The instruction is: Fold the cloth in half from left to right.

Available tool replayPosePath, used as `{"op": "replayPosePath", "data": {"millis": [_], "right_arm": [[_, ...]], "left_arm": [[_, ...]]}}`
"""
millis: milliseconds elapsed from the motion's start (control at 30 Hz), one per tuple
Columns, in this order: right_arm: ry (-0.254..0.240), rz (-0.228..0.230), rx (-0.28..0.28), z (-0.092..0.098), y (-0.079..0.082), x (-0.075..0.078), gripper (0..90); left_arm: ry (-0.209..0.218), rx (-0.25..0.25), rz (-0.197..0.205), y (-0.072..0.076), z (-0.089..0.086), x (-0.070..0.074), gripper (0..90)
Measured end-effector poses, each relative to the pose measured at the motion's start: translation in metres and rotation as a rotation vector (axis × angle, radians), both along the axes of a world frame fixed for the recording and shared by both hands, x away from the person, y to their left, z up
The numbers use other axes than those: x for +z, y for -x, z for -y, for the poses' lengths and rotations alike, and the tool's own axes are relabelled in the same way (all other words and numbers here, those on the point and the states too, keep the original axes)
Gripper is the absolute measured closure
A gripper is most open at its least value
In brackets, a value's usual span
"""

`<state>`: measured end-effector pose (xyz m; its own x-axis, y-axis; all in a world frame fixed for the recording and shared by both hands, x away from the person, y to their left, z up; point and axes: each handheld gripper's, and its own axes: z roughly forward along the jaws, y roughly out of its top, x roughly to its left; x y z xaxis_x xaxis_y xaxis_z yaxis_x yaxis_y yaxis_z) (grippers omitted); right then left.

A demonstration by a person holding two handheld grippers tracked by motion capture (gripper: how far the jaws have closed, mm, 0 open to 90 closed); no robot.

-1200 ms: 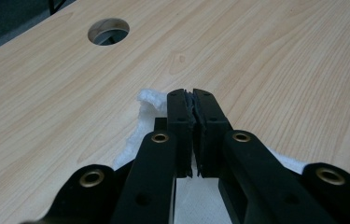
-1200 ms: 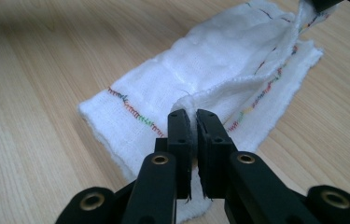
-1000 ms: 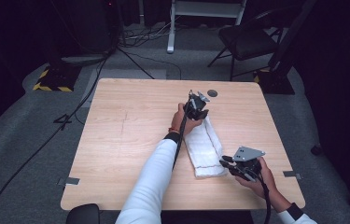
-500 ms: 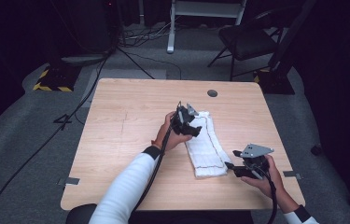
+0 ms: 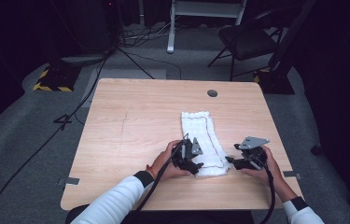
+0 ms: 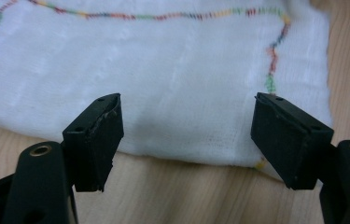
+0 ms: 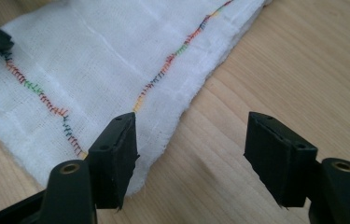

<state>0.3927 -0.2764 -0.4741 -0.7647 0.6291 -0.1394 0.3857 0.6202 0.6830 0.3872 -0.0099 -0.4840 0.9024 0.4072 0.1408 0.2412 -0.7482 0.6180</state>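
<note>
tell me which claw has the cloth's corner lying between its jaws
The right claw: the near corner of the white cloth ends between its open jaws. The left claw faces the cloth's long edge instead.

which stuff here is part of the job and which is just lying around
In the job:
- folded white cloth
- left gripper, jaws open at the cloth's near edge
- right gripper, jaws open at its near corner

Lying about:
- chair
- floor cables
- white stand

Folded cloth (image 5: 201,140) on table (image 5: 130,126) — near edge between left hand-held gripper (image 5: 196,164) and right hand-held gripper (image 5: 231,161), chair (image 5: 247,39) behind table
</note>
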Motion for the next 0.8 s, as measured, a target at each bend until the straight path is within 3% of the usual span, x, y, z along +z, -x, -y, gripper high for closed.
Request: {"op": "replayPosePath", "data": {"millis": [100,200,267,500,667,800], "right_arm": [[0.0,-0.015,0.017,-0.003,0.001,-0.003,34.5],[0.023,-0.02,0.026,-0.006,0.002,-0.008,33.5],[0.037,-0.025,0.041,-0.01,0.003,-0.011,33.0],[0.033,-0.01,0.088,-0.025,0.014,-0.014,34.5],[0.024,-0.012,0.115,-0.034,0.021,-0.014,35.3],[0.015,-0.017,0.129,-0.039,0.027,-0.015,36.3]], "left_arm": [[0.017,0.016,-0.02,0.0,-0.004,-0.002,26.0],[0.006,0.004,0.006,0.002,-0.011,-0.003,26.4],[0.013,0.018,0.003,0.004,-0.015,-0.003,26.5],[0.01,0.047,0.017,0.014,-0.033,-0.004,26.7],[0.033,0.085,0.051,0.028,-0.044,-0.007,27.5],[0.041,0.116,0.032,0.034,-0.049,-0.007,28.0]]}}
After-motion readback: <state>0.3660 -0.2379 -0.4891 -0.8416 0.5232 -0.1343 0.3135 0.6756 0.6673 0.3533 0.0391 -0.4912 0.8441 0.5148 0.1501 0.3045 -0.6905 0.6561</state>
